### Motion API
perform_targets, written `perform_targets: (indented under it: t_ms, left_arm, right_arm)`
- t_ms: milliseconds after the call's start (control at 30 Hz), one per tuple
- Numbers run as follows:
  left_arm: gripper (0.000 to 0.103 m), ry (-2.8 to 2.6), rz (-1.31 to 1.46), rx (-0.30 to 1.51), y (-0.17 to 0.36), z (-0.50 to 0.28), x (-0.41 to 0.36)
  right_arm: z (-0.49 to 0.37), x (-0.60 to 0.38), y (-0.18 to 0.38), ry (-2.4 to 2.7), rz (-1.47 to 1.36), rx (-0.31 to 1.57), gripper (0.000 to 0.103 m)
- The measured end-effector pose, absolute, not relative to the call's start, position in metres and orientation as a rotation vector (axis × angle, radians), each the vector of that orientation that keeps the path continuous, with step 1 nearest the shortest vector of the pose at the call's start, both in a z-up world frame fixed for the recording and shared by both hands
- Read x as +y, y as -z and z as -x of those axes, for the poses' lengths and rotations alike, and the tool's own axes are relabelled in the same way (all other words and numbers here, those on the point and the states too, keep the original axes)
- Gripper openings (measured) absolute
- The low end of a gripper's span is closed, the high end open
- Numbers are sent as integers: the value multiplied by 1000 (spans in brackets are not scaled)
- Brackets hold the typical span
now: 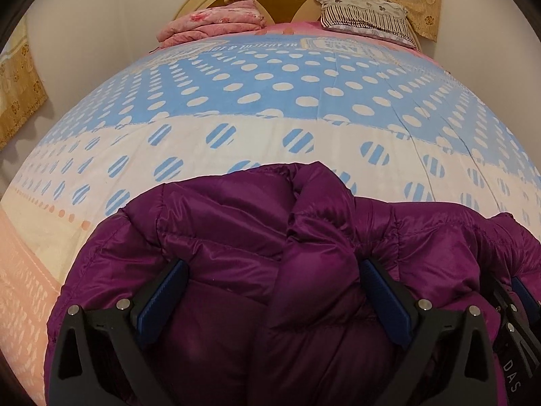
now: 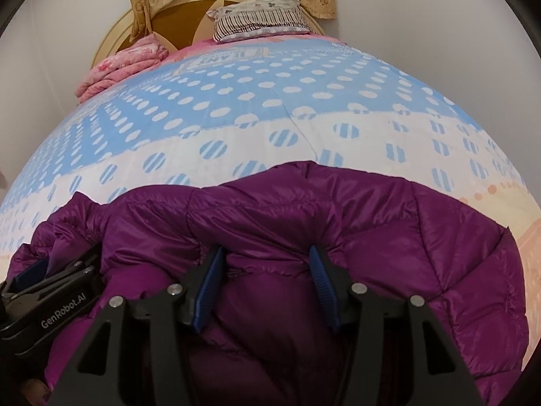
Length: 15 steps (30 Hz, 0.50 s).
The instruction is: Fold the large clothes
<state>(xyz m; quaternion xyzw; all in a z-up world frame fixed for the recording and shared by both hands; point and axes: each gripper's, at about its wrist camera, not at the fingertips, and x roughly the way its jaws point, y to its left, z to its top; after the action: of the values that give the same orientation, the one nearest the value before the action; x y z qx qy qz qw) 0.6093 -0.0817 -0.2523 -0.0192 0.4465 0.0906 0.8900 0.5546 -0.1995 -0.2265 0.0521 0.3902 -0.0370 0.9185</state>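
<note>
The purple jacket [image 1: 270, 253] lies bunched on the bed [image 1: 236, 108]; the left gripper [image 1: 274, 270] gapes wide over it; the right gripper [image 2: 267, 257] stands half open, pads off the fabric; the slippery, puffy cloth could slide free if pinched shallowly.

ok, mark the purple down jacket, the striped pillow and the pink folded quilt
purple down jacket [image 1: 236, 237]: left wrist view, quilted panel.
striped pillow [image 2: 260, 20]: right wrist view, striped side.
pink folded quilt [image 1: 209, 23]: left wrist view, top layer.

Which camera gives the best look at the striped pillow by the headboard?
The right wrist view: the striped pillow sits near top centre, its whole front showing. The left wrist view shows the same pillow farther toward the upper right, more distorted.
</note>
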Motion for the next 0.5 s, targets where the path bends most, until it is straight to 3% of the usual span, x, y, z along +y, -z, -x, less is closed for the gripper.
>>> perform_targets:
  t_ms: [500]
  left_arm:
    - [102, -192, 31, 930, 253, -610, -83]
  right_arm:
    - [-557, -197, 228, 90, -82, 809, 57]
